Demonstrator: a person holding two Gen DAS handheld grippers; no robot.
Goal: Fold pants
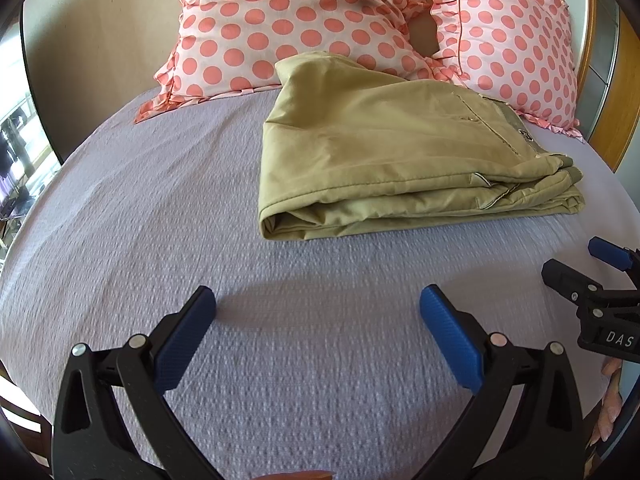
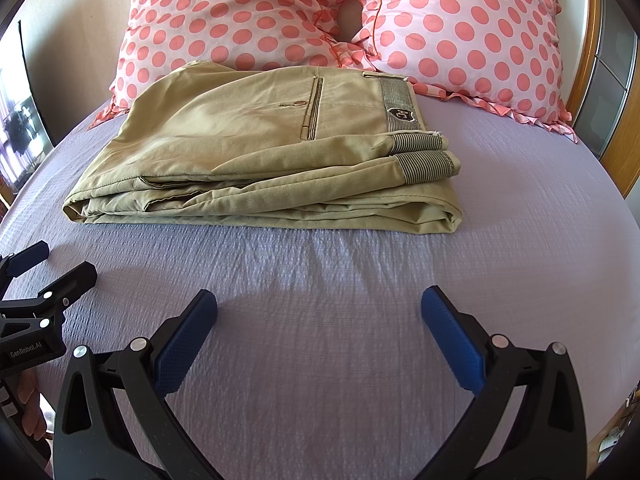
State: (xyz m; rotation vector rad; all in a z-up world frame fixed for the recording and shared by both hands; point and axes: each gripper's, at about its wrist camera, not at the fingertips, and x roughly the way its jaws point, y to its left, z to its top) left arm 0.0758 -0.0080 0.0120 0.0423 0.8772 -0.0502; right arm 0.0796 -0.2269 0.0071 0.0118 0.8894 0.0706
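Khaki cotton pants (image 2: 260,152) folded in a stack | on lilac bed sheet (image 2: 320,300), ahead of both jaws | left gripper (image 1: 318,304) jaws spread, holding nothing | right gripper (image 2: 319,306) same

Folded pants (image 2: 260,160) lie beyond the wide-open right hand-held gripper (image 2: 319,308).

I log: khaki pants (image 2: 256,148) with striped waistband lining (image 2: 400,104); lilac textured bedsheet (image 2: 340,320); pillows (image 2: 460,28) pink with coral polka dots; my gripper pads (image 2: 452,344) blue on black.
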